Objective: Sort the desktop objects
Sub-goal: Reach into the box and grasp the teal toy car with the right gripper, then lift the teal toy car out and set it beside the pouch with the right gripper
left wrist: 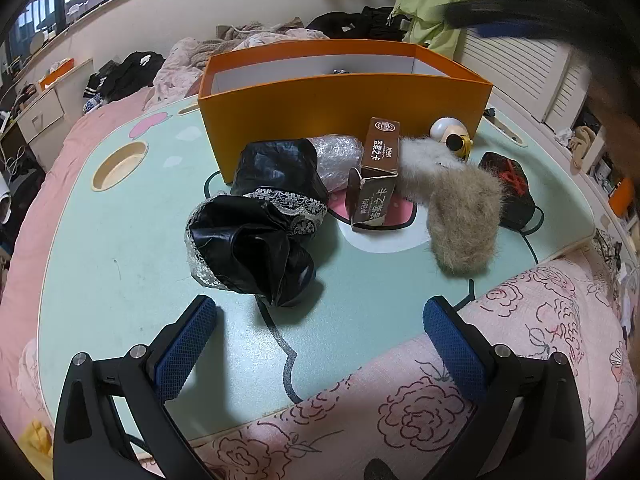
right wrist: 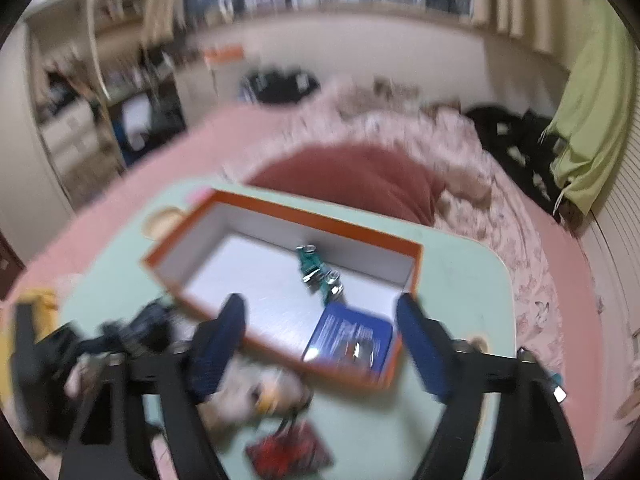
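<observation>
A mint-green worktop [left wrist: 120,248] sits on a pink bed in a cluttered bedroom. We hold our left gripper [left wrist: 320,344] wide and empty over the near edge, short of a black bag [left wrist: 256,240], a brown carton [left wrist: 376,176] and a fur piece [left wrist: 460,216] lying before the orange box [left wrist: 344,108]. Our right gripper [right wrist: 324,340], blurred, hangs parted and empty above the box [right wrist: 280,208], where a blue pack [right wrist: 348,340] and a small green item [right wrist: 312,264] lie. The worktop's left side lies bare.
</observation>
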`<state>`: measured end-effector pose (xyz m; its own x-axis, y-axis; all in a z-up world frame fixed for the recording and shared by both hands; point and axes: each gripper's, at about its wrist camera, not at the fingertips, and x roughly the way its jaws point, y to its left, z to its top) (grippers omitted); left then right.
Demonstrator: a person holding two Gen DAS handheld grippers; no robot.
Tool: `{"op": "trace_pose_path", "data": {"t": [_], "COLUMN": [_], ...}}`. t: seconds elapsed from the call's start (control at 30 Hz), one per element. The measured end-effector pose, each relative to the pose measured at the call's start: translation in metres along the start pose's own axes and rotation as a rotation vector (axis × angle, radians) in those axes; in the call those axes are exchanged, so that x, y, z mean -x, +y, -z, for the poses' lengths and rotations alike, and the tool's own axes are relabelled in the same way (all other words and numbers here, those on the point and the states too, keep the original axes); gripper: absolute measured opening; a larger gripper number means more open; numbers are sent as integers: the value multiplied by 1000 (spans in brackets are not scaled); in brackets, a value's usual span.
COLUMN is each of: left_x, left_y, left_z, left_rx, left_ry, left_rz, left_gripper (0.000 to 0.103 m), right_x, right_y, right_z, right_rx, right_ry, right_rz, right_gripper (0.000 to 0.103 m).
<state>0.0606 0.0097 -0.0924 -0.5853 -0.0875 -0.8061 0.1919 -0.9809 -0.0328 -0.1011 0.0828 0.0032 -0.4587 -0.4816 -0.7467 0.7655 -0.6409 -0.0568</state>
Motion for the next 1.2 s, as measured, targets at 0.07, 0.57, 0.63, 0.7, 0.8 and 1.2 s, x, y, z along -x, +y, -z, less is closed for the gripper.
{"op": "trace_pose_path", "data": {"t": [0.07, 0.57, 0.63, 0.7, 0.8, 1.2], "left_x": [0, 2, 2, 2, 2, 2], "left_y": [0, 1, 0, 1, 1, 2], "left_z": [0, -1, -1, -1, -1, -1], "left_rx": [0, 2, 2, 2, 2, 5], "left_ry": [0, 0, 0, 0, 0, -1], "left_rz": [0, 1, 1, 1, 1, -1], "left_gripper": [103, 103, 103, 103, 103, 103], "right_x": [-45, -142, -128, -106, -53, 42], "right_y": [12, 11, 6, -2, -11, -43], "right_z": [-24, -34, -31, -28, -27, 123], "right_rx": [72, -11, -37, -91, -172, -358], "right_ry": [103, 347, 268, 189, 35, -27], "right_rz": [73, 27, -9, -62, -139, -178], "right_gripper": [69, 24, 24, 24, 24, 24]}}
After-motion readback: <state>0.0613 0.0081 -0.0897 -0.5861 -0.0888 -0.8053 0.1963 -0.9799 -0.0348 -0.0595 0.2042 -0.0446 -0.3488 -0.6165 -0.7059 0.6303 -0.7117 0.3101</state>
